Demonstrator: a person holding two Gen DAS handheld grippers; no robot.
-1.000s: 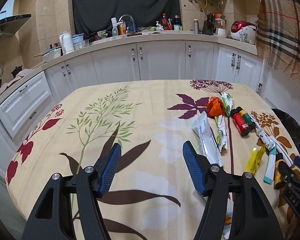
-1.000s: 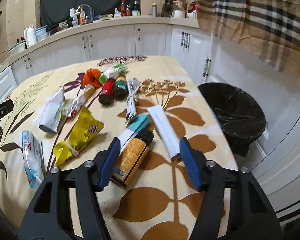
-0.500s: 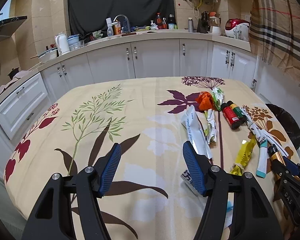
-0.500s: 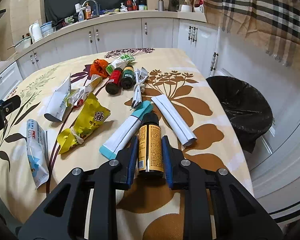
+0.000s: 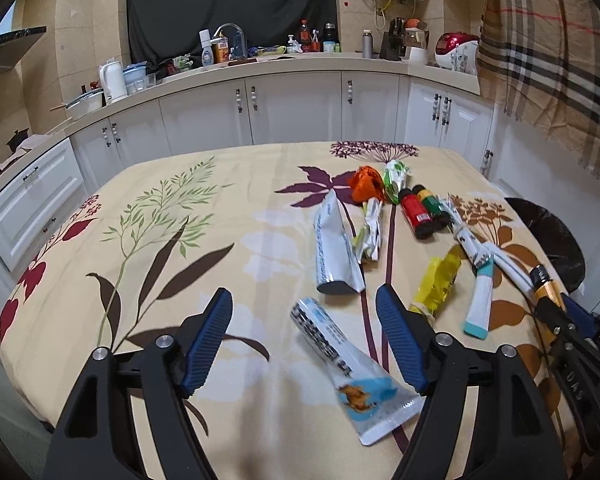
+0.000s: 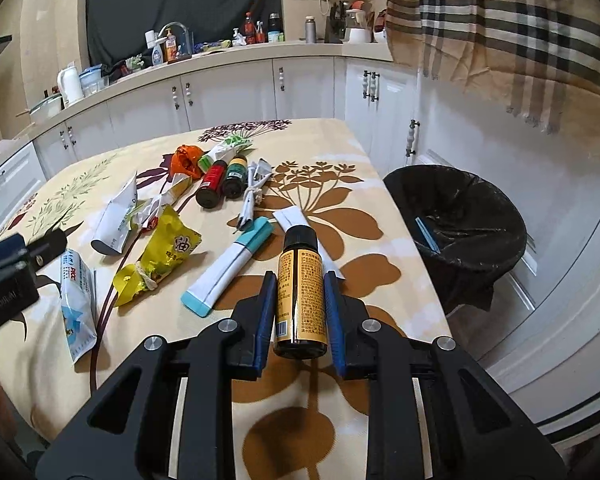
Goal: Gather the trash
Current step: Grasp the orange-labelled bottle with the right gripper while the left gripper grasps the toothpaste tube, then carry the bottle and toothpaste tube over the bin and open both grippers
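My right gripper (image 6: 300,292) is shut on a dark bottle with a gold label (image 6: 300,288), its black cap pointing away, lifted a little over the flowered tablecloth. That bottle (image 5: 546,286) and the right gripper also show at the right edge of the left wrist view. My left gripper (image 5: 306,308) hangs over the table with its jaws opening wider. A white and blue wrapper (image 5: 340,356) lies flat between its fingers, and the pads do not touch it. A black-lined trash bin (image 6: 460,232) stands on the floor right of the table.
On the table lie a silver pouch (image 5: 334,248), a yellow wrapper (image 6: 160,256), a white and teal tube (image 6: 228,268), a white carton (image 6: 296,220), red (image 6: 212,184) and green (image 6: 234,178) bottles and an orange wrapper (image 6: 186,160). White cabinets (image 5: 292,108) stand behind.
My right gripper closed on the gold-label bottle and raised it off the cloth. My left gripper slid right until the white and blue wrapper lay between its fingers, and its jaws spread wider.
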